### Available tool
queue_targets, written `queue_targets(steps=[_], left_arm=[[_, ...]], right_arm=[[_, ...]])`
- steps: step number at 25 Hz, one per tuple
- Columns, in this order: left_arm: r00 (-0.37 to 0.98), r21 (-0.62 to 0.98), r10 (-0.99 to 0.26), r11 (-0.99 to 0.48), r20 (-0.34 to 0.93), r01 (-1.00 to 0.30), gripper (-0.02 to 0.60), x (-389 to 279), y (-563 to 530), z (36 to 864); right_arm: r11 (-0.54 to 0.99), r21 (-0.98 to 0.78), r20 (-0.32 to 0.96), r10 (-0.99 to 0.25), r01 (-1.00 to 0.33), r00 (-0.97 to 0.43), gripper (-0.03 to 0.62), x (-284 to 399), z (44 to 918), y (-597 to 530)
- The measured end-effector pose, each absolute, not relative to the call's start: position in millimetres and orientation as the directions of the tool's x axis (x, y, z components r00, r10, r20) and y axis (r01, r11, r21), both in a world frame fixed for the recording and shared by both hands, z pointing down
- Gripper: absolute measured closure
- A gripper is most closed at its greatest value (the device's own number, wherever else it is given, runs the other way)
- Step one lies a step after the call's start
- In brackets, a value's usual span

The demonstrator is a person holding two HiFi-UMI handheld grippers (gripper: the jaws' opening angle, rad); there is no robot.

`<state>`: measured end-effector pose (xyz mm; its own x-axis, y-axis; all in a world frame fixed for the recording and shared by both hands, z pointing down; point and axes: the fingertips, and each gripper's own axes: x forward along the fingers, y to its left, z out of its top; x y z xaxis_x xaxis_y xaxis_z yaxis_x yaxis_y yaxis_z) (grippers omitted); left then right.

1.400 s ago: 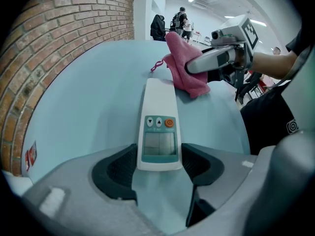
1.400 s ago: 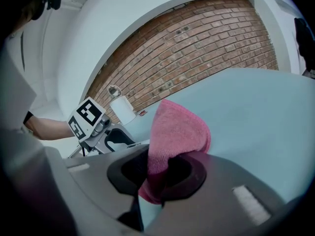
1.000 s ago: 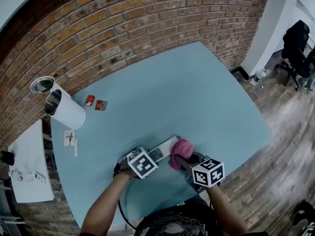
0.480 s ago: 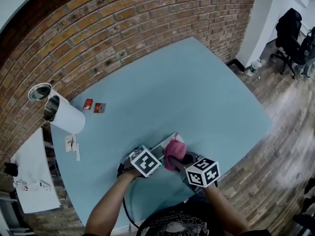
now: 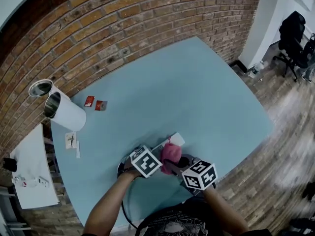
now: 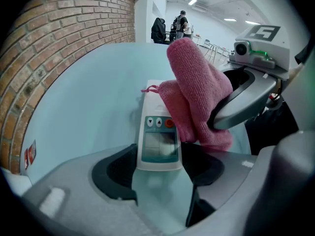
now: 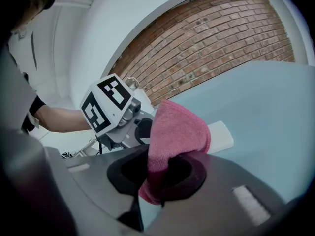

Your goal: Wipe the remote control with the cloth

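From my remote seat I saw the pale blue table [image 5: 197, 92] run up against the brick wall [image 5: 123, 28] on its far side, while its right edge dropped off to wooden floor [image 5: 275, 146]. Most of the top lay bare, so there was wide room ahead and to the right of the work. The clutter sat well away on the left: a white cylinder [image 5: 64, 111] on its side, two small red packets [image 5: 95, 103] beside it, and some paper slips [image 5: 71, 140] near the left edge. The remote control [image 6: 160, 132] lay close to the table's near edge, just in front of me. It was white and slim, with a grey screen, two arrow keys and an orange button above it. The left gripper [image 6: 160, 170] had its jaws clamped on the remote's near end, one on each side. The right gripper [image 7: 160, 173] had its jaws closed on a bunched fold of the pink cloth [image 7: 174, 132]. The cloth stood up in a rounded hump, resting against the remote's right side just beyond the screen and covering part of its far half.
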<state>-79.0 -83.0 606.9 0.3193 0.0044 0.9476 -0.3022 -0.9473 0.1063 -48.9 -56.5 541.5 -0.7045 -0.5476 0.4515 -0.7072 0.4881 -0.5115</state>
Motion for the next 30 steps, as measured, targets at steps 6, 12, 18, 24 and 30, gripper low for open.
queue_targets(steps=[6, 12, 18, 24, 30], left_arm=[[0.312, 0.099, 0.002, -0.950, 0.950, -0.297, 0.300, -77.9, -81.8, 607.9], [0.294, 0.104, 0.013, -0.950, 0.956, -0.295, 0.299, -76.3, -80.3, 605.8], [0.295, 0.101, 0.006, -0.947, 0.956, -0.305, 0.299, -76.3, -80.0, 609.3], [0.283, 0.105, 0.013, -0.945, 0.959, -0.311, 0.299, -75.5, -81.4, 608.4], [0.253, 0.106, 0.025, -0.944, 0.967, -0.313, 0.296, -76.9, -84.0, 607.8]], right_arm=[[0.578, -0.462, 0.416, -0.529, -0.673, -0.740, 0.530, -38.9, 506.4, -95.6], [0.679, -0.394, 0.428, -0.461, -0.619, -0.777, 0.530, -50.2, 491.5, -142.2], [0.774, -0.339, 0.471, -0.353, -0.535, -0.808, 0.530, -83.7, 514.7, -166.0], [0.854, -0.273, 0.524, -0.254, -0.443, -0.813, 0.530, -104.0, 534.5, -176.4], [0.914, -0.230, 0.550, -0.161, -0.333, -0.820, 0.530, -110.1, 544.1, -168.8]])
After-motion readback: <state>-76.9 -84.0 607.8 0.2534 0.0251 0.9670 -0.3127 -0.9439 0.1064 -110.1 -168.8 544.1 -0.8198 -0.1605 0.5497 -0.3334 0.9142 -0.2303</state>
